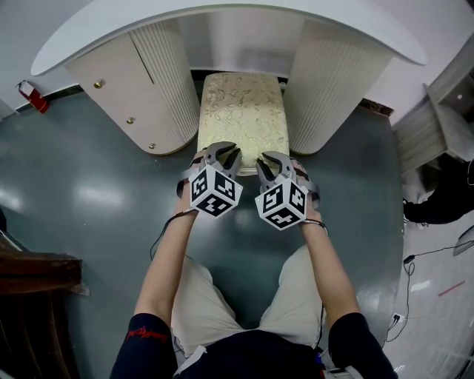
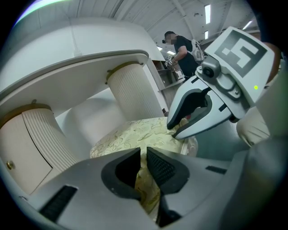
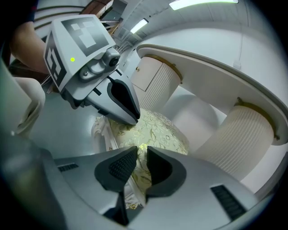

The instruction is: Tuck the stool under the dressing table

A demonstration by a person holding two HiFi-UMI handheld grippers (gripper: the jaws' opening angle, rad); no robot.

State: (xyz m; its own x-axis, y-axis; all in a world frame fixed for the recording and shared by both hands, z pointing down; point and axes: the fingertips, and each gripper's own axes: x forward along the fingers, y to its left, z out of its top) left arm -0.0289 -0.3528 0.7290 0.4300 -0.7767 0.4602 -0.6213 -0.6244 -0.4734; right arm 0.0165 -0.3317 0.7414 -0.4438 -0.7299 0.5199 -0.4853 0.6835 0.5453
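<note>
Both tools, the left tool [image 1: 222, 152] and the right tool [image 1: 272, 160], sat side by side at the near edge of the rectangular stool with the cream-and-gold floral padded seat [image 1: 243, 111]. Each had its jaws a narrow slit apart, with the cushion's edge showing through the slit. I could not see the pads biting on it. The stool stood on the smooth grey-green floor [image 1: 89, 185], its far end already in the kneehole between the two fluted cream pedestals [image 1: 159, 74] of the white curved-top dressing table [image 1: 148, 22]. I judged the stool a stiff, framed piece of moderate weight that would slide rather than need lifting. Its padding looked soft and its woven cover rather slick, so a push on the fabric alone might skid or dent it. The white carved frame [image 3: 96, 130] just under the seat looked the firmer place to bear on, with one tool toward each near corner to keep the stool straight. The legs were hidden beneath the seat. The table top covered the back of the kneehole, so its depth could not be made out.
</note>
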